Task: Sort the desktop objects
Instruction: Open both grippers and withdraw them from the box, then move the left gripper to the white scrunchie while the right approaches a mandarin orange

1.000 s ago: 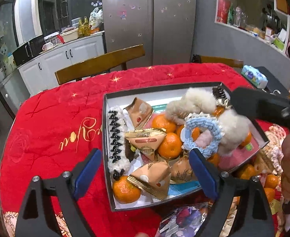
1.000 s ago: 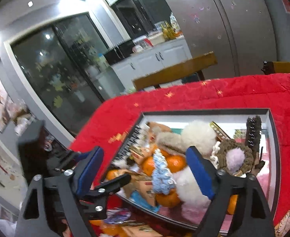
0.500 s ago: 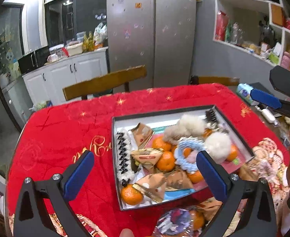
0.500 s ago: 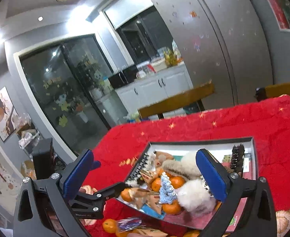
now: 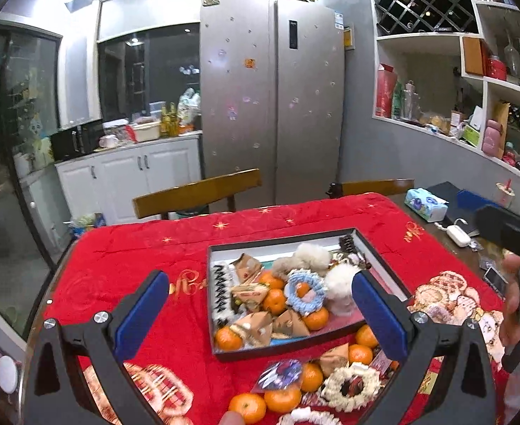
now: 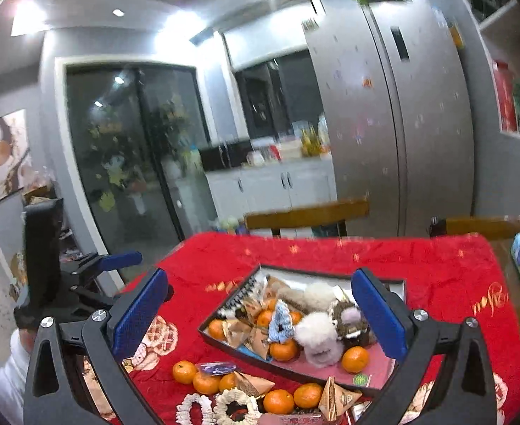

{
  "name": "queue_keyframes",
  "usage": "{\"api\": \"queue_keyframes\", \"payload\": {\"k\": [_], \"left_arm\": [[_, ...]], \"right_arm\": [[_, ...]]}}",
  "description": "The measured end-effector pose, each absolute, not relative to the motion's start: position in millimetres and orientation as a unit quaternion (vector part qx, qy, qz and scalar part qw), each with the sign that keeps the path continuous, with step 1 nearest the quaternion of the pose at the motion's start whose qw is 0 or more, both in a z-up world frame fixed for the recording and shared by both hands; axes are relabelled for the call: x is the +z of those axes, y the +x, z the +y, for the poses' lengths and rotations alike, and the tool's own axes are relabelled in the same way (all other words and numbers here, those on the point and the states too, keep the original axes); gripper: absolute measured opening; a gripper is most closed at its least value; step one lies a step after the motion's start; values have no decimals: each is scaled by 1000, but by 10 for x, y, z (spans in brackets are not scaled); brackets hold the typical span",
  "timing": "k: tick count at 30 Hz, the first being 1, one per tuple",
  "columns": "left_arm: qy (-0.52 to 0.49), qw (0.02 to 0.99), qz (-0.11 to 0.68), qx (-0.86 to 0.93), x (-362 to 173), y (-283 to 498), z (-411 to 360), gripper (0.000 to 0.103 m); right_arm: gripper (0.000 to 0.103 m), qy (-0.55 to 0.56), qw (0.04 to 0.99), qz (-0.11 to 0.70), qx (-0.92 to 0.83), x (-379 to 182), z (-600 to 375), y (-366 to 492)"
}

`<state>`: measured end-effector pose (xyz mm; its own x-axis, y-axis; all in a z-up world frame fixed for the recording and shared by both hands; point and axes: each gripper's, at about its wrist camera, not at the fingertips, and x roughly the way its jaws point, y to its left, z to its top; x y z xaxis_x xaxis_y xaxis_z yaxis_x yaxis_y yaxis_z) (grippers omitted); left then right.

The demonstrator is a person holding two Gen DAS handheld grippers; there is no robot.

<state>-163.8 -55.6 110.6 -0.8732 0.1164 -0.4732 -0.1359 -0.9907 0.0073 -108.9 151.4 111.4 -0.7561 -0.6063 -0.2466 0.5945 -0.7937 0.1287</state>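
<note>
Left gripper (image 5: 260, 304) and right gripper (image 6: 260, 310): both fully spread, nothing held. Filled tray (image 5: 214, 318) sits mid-tablecloth (image 5: 125, 262) (loose tangerines (image 6: 184, 372) nearest). Only the left view shows the shelving (image 5: 437, 35); the right view, slightly blurred, shows a glass door (image 6: 125, 163). The cloth beyond the tray lies bare.

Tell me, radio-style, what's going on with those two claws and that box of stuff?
Left gripper open, empty. Right gripper open, empty. Box part-filled; tangerines and scrunchies loose on the cloth. Nothing blocking.

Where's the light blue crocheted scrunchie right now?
Left wrist view: the light blue crocheted scrunchie lies mid-tray in the black-rimmed tray, over tangerines, left of the white fluffy pom-pom.
</note>
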Motion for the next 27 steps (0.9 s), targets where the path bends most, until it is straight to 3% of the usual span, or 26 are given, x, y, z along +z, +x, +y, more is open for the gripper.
{"api": "queue_keyframes", "payload": {"k": [4,9,17,21,27], "left_arm": [[-236,46,22,970,1015,-1393,-546,103],[-245,59,12,968,781,-1125,-446,103],[-271,44,-2,962,320,-870,-373,103],[-308,51,-23,950,84,-920,-403,103],[-329,24,11,944,-211,-1053,-336,103]], "right_arm": [[103,149,281,53,-947,898,1449,-873],[103,149,265,82,-949,581,1462,-713],[103,174,290,-7,-941,392,1863,-605],[103,193,290,20,-937,216,1824,-617],[103,233,270,-16,-934,9,1971,-772]]}}
